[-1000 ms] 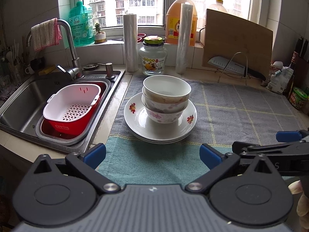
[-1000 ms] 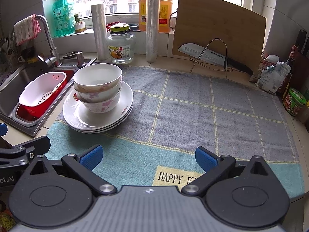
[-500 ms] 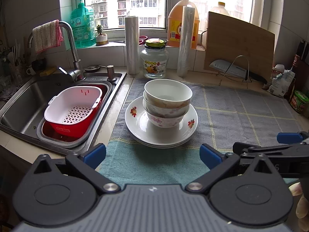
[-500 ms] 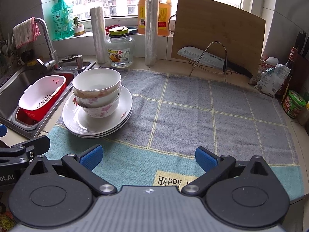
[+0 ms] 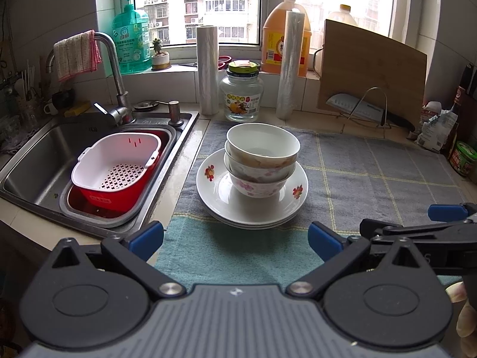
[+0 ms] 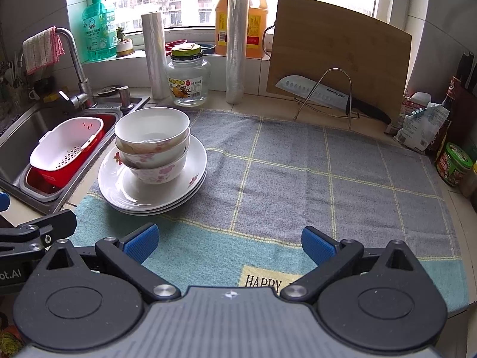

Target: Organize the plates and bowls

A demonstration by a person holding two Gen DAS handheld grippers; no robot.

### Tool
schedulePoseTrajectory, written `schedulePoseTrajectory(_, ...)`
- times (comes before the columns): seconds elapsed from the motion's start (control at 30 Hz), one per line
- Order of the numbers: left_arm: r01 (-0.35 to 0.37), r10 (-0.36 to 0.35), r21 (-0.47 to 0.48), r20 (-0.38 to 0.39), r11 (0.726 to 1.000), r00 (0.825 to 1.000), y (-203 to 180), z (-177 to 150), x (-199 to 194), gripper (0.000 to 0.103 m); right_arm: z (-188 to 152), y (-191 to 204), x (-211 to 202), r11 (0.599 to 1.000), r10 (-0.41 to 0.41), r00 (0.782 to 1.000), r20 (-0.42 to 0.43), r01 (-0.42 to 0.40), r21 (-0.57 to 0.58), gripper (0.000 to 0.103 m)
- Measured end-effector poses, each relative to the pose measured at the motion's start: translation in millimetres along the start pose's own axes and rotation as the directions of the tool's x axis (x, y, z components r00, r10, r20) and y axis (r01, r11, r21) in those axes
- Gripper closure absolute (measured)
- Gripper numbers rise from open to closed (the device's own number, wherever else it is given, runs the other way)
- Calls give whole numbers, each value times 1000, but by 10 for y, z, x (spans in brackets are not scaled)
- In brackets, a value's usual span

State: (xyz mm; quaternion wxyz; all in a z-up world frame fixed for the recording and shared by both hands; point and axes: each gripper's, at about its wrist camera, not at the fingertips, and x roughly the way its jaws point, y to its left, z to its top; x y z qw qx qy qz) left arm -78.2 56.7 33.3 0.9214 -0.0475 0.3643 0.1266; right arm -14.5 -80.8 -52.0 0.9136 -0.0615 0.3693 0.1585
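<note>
Resting on 3 stacked plates (image 5: 214,200), 3 nested bowls (image 5: 262,146) face 2 empty, spread grippers (image 5: 235,240) (image 6: 229,243).

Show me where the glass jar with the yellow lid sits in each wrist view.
Left wrist: glass jar at centre top, behind the bowl stack.
Right wrist: glass jar left of centre, upper part, behind the bowl stack.
Shared landmark: the cutting board, right of the jar.

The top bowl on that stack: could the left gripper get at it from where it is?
Probably yes. The top bowl sits uncovered straight ahead of the open left gripper, with only bare towel between them and nothing above its rim.
</note>
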Motion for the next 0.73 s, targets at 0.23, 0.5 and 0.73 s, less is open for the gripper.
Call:
schedulePoseTrajectory(0.23, -1, 1, 4, 1, 1000, 1000, -12, 10, -12, 1, -9, -15, -6, 1000, -3, 1000, 2, 3, 2, 0)
schedulePoseTrajectory(0.5, -2, 2, 5, 1, 1000, 1000, -17, 16, -11, 1, -6, -27, -4, 1000, -2, 1000, 2, 2, 4, 0)
schedulePoseTrajectory(0.73, -3, 3, 4, 0, 1000, 1000, -27, 28, -7, 1, -4, -33, -10, 1000, -7, 1000, 3, 7, 4, 0)
